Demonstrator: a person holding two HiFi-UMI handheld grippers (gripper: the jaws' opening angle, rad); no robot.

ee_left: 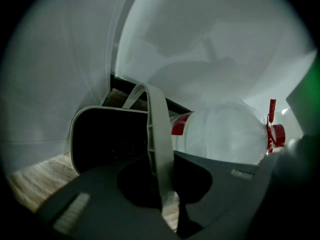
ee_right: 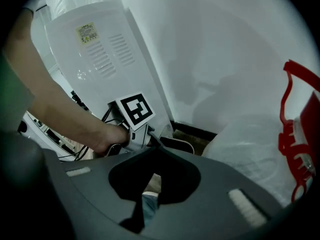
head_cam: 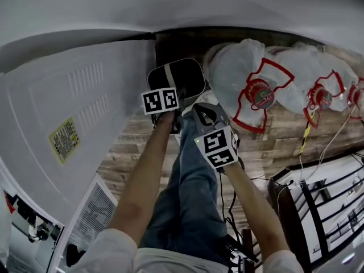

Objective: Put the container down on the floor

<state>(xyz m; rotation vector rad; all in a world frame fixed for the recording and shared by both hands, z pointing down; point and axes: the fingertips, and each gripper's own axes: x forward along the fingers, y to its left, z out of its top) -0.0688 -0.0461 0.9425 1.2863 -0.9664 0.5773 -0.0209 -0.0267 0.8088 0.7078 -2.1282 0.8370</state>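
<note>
Dark container [head_cam: 185, 75] with pale rim at the far end of the wood floor [head_cam: 273, 135], close against the wall [head_cam: 227, 4]; contact with the floor not discernible. Pale handle [ee_left: 159, 134] raised upright over the dark mouth, clamped between the jaws of the left gripper [ee_left: 161, 184]. Right gripper [head_cam: 206, 114] just right of the container and nearer, apart from it, jaws closed together on nothing. White appliance [head_cam: 74, 129] with vent slots and a yellow label [head_cam: 63, 139] immediately left of the container. Bagged jugs [head_cam: 244, 78] with red caps and red carriers lying to the right along the wall, the nearest just beside the container. Leg in jeans [head_cam: 193, 198] near, beneath both grippers, bare forearms reaching forward. Black-framed rack [head_cam: 324, 209] and cables at near right
</note>
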